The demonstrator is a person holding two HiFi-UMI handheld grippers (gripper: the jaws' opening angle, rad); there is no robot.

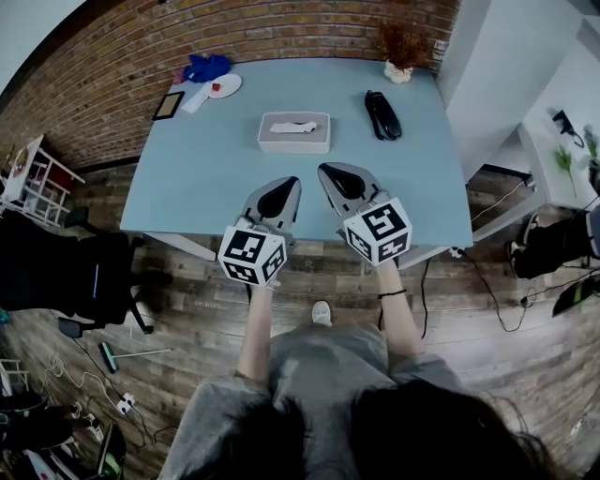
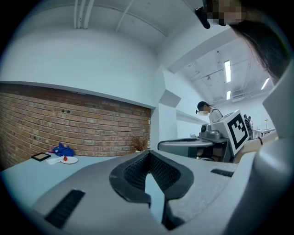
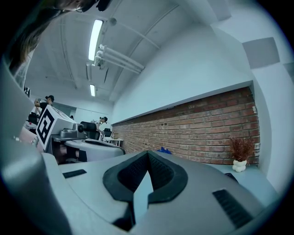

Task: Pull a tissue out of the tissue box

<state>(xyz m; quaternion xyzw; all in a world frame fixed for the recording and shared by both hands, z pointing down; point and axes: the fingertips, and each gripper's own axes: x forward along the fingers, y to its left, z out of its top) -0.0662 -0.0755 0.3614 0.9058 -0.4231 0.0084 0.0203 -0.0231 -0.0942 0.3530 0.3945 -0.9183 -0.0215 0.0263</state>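
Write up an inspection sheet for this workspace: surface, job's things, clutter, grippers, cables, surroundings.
Surface: blue table, near half bare.
Job's things: tissue box mid-table, tissue poking from its top.
Clutter: black object right of the box; potted plant at far right corner; blue item, plate and dark frame at far left.
Grippers: left gripper and right gripper both shut, empty, over the table's near edge, short of the box.
Cables: loose cables on the floor at right; power strip lower left.
Surroundings: brick wall behind, wood floor, black chair at left.
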